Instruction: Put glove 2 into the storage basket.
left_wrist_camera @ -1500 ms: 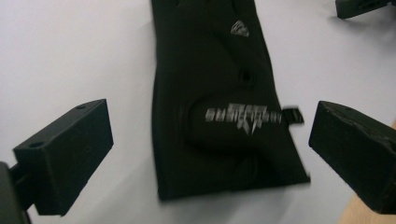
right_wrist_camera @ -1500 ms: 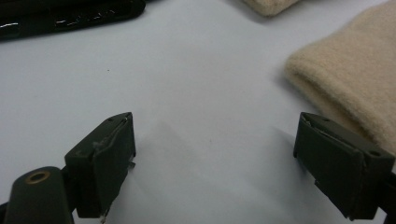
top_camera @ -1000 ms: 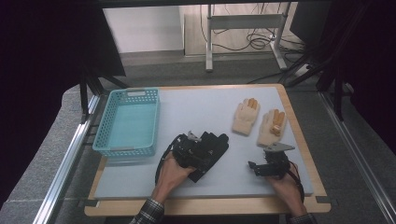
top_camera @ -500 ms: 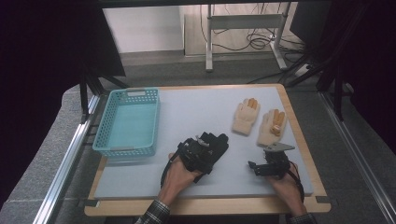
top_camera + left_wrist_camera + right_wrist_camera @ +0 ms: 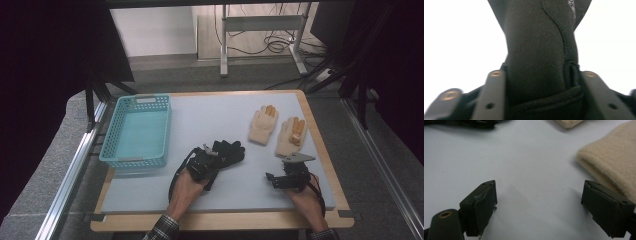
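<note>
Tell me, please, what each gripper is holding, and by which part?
The left gripper clamps the black glove by its ribbed cuff end; the right gripper is open, holding nothing.

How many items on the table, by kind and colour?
Black glove, held in the left claw: 1
Beige gloves: 2
Turquoise basket: 1
Total: 4
</note>
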The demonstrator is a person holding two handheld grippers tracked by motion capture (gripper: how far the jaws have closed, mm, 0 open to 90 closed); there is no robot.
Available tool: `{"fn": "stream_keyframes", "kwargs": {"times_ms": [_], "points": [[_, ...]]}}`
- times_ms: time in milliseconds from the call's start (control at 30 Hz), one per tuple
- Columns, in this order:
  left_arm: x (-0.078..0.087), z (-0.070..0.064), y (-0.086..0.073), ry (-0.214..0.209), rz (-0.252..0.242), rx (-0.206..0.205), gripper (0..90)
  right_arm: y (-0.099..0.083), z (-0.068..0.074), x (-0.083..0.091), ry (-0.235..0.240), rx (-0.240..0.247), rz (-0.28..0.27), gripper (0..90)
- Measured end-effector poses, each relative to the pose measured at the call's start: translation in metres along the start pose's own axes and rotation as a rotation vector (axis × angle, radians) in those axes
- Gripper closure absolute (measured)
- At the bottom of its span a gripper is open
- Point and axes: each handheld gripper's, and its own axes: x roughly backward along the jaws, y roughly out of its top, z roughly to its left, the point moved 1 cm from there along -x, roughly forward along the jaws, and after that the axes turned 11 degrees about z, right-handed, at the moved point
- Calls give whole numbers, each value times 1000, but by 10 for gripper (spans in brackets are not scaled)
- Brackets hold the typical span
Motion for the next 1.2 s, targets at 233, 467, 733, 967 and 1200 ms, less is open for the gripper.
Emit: {"fn": "stream_keyframes", "kwargs": {"times_ms": [233,467,733,967,1200], "points": [[13,11,3,-23,-37,19,682,0,0,0,0,0,0,125],[39,31,13,-12,-63,70,676,0,0,0,0,2,1,125],[68,66,20,39,-77,136,669,0,0,0,1,-2,1,125],[83,92,26,102,-70,164,663,0,0,0,1,-2,0,125],[103,129,20,158,-78,240,659,0,0,0,0,1,-1,125]]}}
